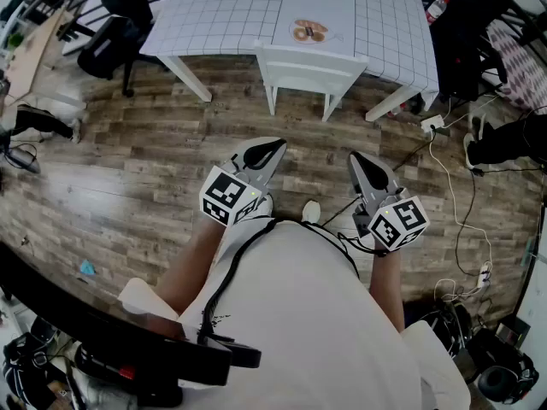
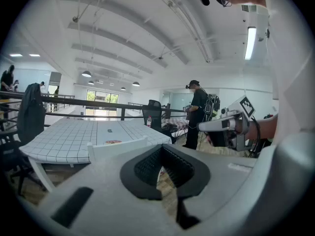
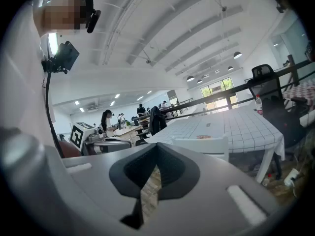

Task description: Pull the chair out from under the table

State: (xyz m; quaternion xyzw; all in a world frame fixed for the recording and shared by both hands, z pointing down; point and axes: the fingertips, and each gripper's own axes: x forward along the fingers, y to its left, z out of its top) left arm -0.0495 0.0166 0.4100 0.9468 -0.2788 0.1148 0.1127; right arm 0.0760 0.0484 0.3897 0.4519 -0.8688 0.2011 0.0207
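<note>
Chair: the white chair [image 1: 308,68] is pushed in at the near edge of the bench [image 1: 214,11]. Only its backrest and rear legs show, and the seat is hidden under the top.
Bench: a checked cloth [image 1: 389,32] covers it and hangs over the sides. A plate [image 1: 308,32] with some pastry sits just behind the chair's back, so I'd want the pull kept straight and free of the bench legs.
Left gripper: the left gripper [image 1: 273,148] is held low in front of the person's body. It is aimed towards the chair but well apart from it. Its fingers [image 2: 147,168] are pressed together with nothing between them.
Right gripper: the right gripper [image 1: 355,157] is level with its partner and points the same way. Its fingers [image 3: 170,170] are also closed on nothing.
Why held so: to me this is a ready stance, both tools squared up to the backrest from a distance before any approach.
Stage: not begun, as I judge it, since the chair is tucked in and untouched.
Next move needs: the person to step closer, part the fingers, take the top rail of the backrest and draw it back across the wooden floor [image 1: 145,169].
Watch for: the cables [image 1: 453,195] and the power strip [image 1: 432,125] on the floor near the bench's right leg. The hanging cloth could also catch on the chair.
</note>
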